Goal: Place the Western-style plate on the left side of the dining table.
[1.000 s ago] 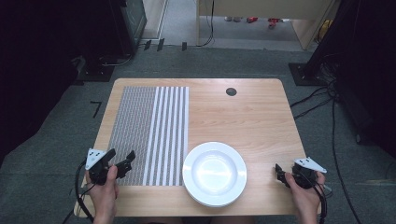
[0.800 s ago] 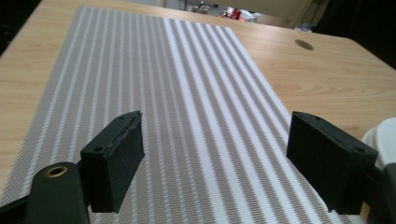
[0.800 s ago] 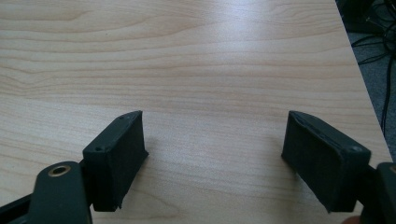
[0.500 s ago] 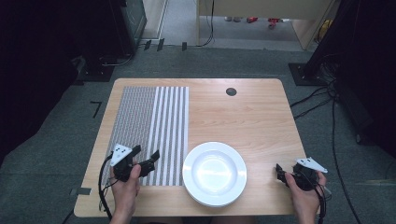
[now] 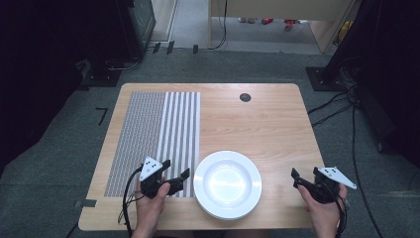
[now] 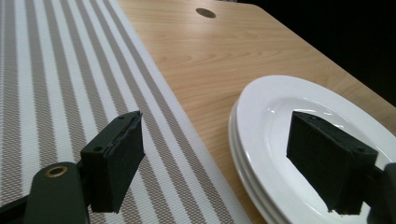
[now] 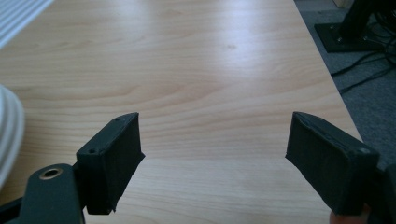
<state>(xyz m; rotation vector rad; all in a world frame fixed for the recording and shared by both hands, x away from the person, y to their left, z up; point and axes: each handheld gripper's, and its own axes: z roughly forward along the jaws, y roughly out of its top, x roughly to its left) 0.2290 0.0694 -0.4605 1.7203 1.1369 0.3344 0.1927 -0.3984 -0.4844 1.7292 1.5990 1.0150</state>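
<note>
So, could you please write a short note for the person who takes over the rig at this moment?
Left gripper: jaws open, holding nothing, over the near right corner of the striped placemat, pointed at the left rim of the white plates.
Right gripper: jaws open, holding nothing, over bare wood of the table to the right of the plates, apart from them.
Things: the plates form a small stack near the front edge, on bare wood just right of the placemat.
Done: nothing is gripped or lifted.
Left: probably to close on the plate rim and move a plate, perhaps onto the placemat.
</note>
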